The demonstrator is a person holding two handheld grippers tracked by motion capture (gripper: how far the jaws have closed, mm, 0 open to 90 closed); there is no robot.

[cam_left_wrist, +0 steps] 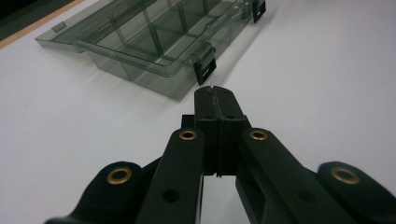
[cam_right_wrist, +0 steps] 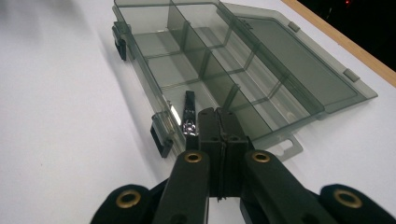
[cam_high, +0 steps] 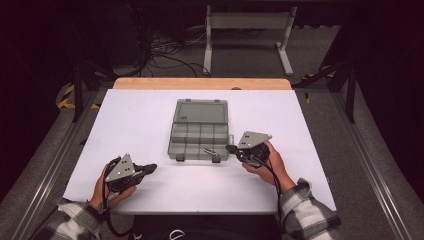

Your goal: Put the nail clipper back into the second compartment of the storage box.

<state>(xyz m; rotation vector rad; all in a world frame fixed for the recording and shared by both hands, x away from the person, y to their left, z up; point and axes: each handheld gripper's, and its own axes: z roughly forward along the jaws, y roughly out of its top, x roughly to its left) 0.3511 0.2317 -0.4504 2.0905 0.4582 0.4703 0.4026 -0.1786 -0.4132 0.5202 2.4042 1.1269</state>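
I see the open box (cam_high: 199, 131) mid-table (cam_high: 130, 115), a small metal piece (cam_high: 212, 153), maybe a clip, at its near right corner; both my hand-held grippers, left (cam_high: 150, 169) and right (cam_high: 231, 148), are closed, empty.

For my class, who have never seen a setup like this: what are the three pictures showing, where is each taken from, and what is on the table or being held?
A person at a white table holds a hand-held gripper in each hand: the left hand-held gripper and the right hand-held gripper. One picture looks down from above; the other two come from cameras riding on each tool, looking along its black jaws. On the table lies a clear grey compartment box, lid open. A small dark metal part lies in a near compartment by the right tool. Both tools are shut, with nothing between the jaws.
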